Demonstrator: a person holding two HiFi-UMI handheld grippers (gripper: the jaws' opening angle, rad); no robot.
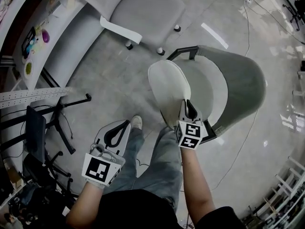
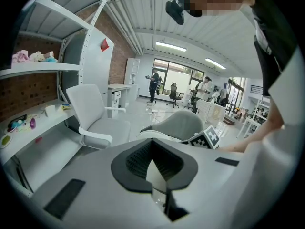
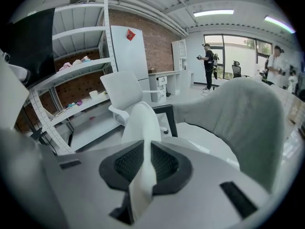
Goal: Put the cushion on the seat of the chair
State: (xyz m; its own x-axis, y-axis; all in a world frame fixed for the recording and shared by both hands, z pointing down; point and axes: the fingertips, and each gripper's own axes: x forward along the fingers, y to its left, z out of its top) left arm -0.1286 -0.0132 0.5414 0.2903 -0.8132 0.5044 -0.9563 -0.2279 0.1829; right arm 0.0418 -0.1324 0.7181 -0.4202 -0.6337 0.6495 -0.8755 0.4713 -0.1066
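A cream cushion (image 1: 167,87) stands on edge over the near-left side of the grey tub chair (image 1: 243,80), partly covering its pale seat (image 1: 207,87). My right gripper (image 1: 188,104) is shut on the cushion's near edge. In the right gripper view the cushion (image 3: 142,123) runs up between the black pads, with the chair's grey back (image 3: 238,113) to the right. My left gripper (image 1: 127,123) hangs lower left over the floor, away from the cushion. It is shut with nothing in it (image 2: 152,142).
A white office chair (image 1: 143,8) stands beyond the tub chair. A white shelf with small items (image 1: 38,42) runs along the left. A black chair base (image 1: 52,123) and gear lie at lower left. Cables (image 1: 248,23) trail over the glossy floor. The person's legs are below me.
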